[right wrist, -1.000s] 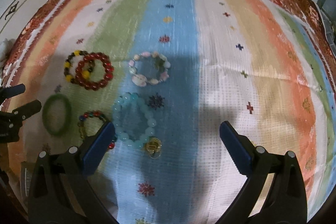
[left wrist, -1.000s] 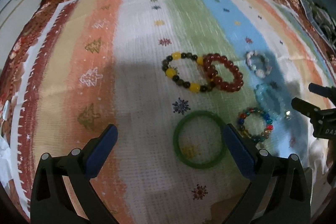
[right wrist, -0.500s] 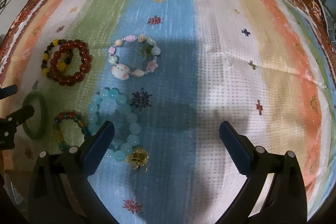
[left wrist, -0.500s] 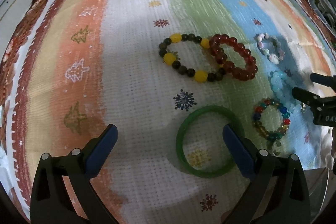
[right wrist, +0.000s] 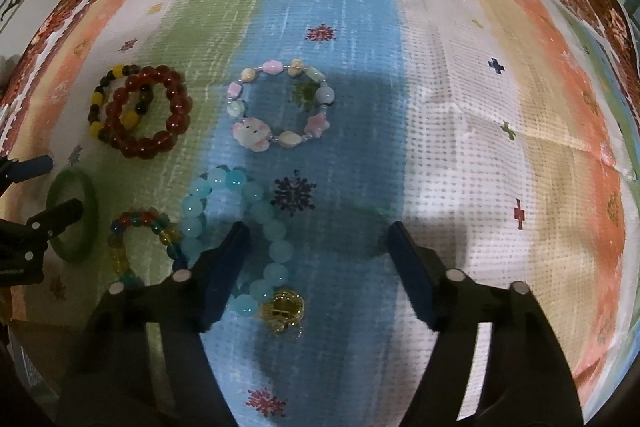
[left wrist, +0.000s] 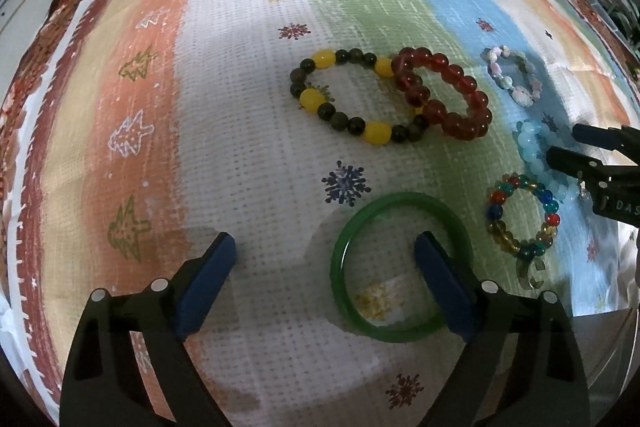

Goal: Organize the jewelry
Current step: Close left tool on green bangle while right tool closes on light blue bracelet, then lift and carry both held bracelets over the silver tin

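Six bracelets lay on the striped cloth [left wrist: 240, 131] while both grippers hung over them with fingers spread, pinching nothing.

Left gripper [left wrist: 325, 250] straddled one side of the green bangle [left wrist: 400, 263], its right finger [left wrist: 444, 283] inside the ring. Right gripper [right wrist: 318, 239] stood over the pale blue bead bracelet [right wrist: 236, 227], whose gold charm [right wrist: 285, 309] lay near the left finger [right wrist: 224, 267]. Beside it sat the multicoloured bead bracelet [right wrist: 140, 239]. Farther off, the red bead bracelet [left wrist: 442, 93] overlapped the yellow-and-dark bead bracelet [left wrist: 340, 95], and the pastel charm bracelet [right wrist: 280, 105] lay apart on the blue stripe.
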The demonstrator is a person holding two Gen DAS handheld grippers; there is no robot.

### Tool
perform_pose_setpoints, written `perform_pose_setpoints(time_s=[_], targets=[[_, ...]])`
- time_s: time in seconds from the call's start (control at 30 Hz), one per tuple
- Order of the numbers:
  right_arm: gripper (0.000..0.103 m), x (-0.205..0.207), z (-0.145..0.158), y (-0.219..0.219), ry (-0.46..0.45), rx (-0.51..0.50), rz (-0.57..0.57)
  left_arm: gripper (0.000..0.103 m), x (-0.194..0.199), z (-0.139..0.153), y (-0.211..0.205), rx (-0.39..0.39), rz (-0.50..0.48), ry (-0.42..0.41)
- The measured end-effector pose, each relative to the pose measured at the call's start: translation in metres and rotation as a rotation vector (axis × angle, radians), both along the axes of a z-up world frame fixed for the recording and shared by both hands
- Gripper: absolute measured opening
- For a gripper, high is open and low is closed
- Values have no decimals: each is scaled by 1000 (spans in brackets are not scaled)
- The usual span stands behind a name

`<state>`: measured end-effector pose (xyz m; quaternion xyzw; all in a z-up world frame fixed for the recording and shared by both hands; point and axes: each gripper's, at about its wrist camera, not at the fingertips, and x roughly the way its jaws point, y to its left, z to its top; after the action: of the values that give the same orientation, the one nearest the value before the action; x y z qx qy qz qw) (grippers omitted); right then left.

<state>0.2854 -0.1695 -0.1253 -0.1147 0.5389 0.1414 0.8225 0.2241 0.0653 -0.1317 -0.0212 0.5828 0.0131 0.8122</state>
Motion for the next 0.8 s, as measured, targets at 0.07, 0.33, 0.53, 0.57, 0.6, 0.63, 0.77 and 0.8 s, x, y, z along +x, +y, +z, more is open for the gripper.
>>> perform_pose_setpoints(time_s=[0.07, 0.33, 0.53, 0.57, 0.6, 0.63, 0.77, 0.8], targets=[[55, -2, 1, 3, -1, -1, 8, 82, -3, 1, 2, -3, 1, -4], [26, -7, 2, 7, -19, -23, 31, 52, -6, 8, 2, -5, -3, -15], [13, -11, 2, 10, -14, -25, 52, 21, -6, 10, 0, 2, 3, -17], [13, -11, 2, 10, -15, -28, 57, 14, -7, 10, 1, 9, 9, -16], [13, -11, 2, 10, -14, -26, 55, 10, -6, 10, 2, 12, 13, -15], [13, -10, 3, 9, -9, -17, 47, 9, -6, 10, 4, 7, 18, -15], [13, -11, 3, 10, -15, -29, 49, 8, -6, 10, 9, -7, 27, -16], [13, -12, 3, 11, -16, -30, 50, 7, -6, 11, 10, -12, 34, -19]])
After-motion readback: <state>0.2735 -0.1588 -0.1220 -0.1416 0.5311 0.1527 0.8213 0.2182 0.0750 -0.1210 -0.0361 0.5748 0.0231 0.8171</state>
